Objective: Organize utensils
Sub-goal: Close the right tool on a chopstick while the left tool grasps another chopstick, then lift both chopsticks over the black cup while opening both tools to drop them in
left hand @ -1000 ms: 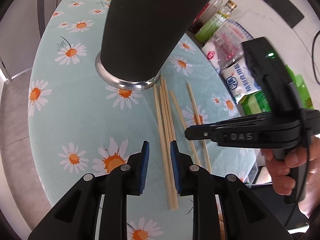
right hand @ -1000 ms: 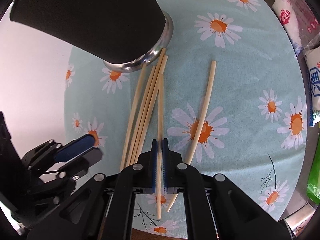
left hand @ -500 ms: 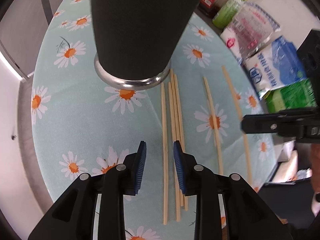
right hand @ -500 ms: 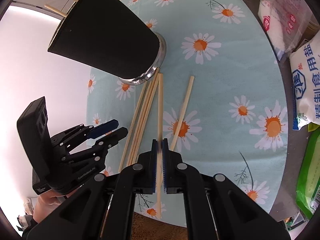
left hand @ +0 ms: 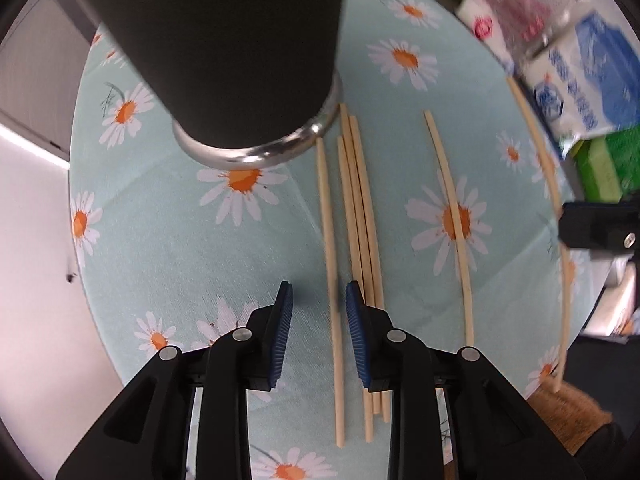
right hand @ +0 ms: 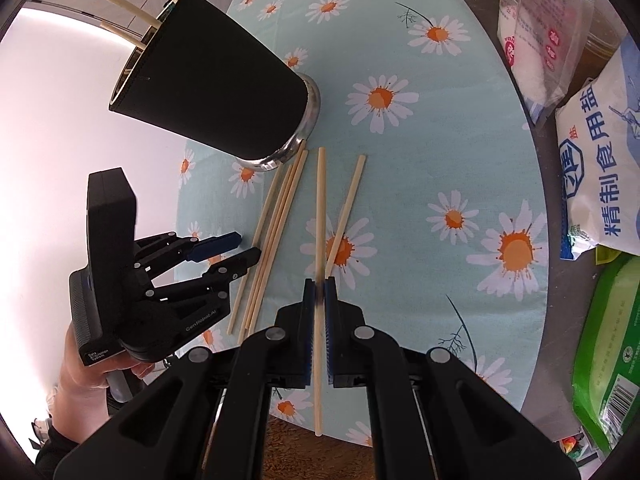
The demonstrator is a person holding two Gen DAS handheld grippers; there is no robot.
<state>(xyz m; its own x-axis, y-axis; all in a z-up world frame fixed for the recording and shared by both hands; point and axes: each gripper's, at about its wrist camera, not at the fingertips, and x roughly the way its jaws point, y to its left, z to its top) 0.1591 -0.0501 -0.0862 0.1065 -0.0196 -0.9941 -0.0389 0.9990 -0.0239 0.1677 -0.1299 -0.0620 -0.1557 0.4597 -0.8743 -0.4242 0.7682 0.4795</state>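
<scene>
While the left tongs (left hand: 316, 312) are held apart over the daisy cloth (left hand: 160, 208), one chopstick (left hand: 330, 240) is seen lying untouched between them, the black cup (left hand: 224, 40) ahead. From the right wrist, the right tongs (right hand: 319, 284) are clenched on a raised chopstick (right hand: 320, 200); four more (right hand: 276, 224) lie to their left.

Right gripper (right hand: 319, 288), clamped on one chopstick (right hand: 320, 208), has lifted it clear of the tablecloth (right hand: 420, 152), away from the loose chopsticks (right hand: 276, 224). Left gripper (left hand: 318, 300) has shifted toward 9 o'clock, now straddling the leftmost chopstick (left hand: 326, 216), jaws slightly wider.
</scene>
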